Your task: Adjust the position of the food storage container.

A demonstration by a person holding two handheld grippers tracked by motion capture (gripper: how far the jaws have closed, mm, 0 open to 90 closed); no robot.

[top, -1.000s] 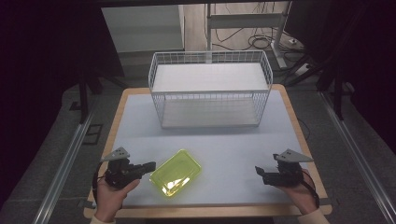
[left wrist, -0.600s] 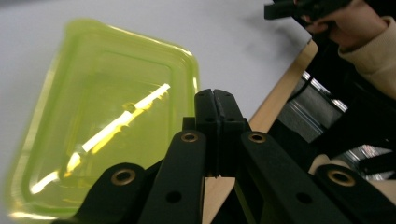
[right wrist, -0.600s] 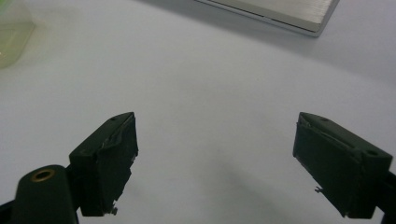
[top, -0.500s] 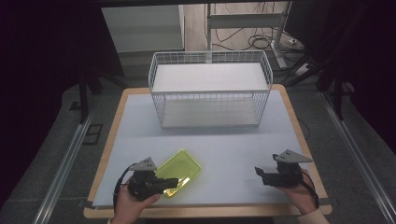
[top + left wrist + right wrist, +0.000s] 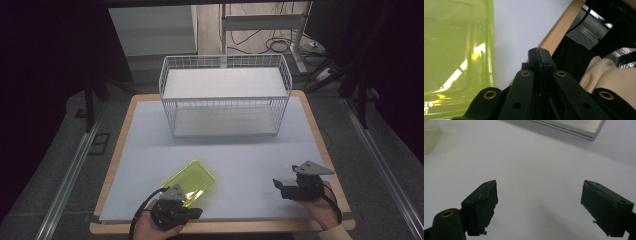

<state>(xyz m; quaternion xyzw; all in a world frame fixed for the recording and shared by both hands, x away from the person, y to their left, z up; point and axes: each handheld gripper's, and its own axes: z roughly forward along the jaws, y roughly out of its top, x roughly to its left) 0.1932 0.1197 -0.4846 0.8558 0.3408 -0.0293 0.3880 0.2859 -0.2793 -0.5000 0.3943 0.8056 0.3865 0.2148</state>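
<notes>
Near the front edge of the table (image 5: 150, 150), a see-through yellow-green plastic tray (image 5: 192, 180) lies flat on the pale grey mat. Its long side runs on a slant, from the front left toward the back right. The tray looks empty.

The left gripper (image 5: 192, 214) sits right at the tray's front end, touching it or almost touching it; from above I cannot tell which. In the left gripper view, its two black jaws are pressed tight together with nothing between them. The tray (image 5: 456, 57) lies just off to the left of the jaw tips there, not in front of them. So the closed tips point past the tray's edge, toward the wooden rim of the table.

The right gripper (image 5: 276, 185) rests well apart from the tray, on the right side of the mat. Its jaws are spread wide and hold nothing, and a pale corner of the tray (image 5: 431, 135) shows far off in its own view.

A white wire basket (image 5: 225, 100) stands at the back of the table, far from both hands.

The left hand is much nearer to the tray. I think it would need to open its jaws and turn toward the tray's rim before it could pinch it.
</notes>
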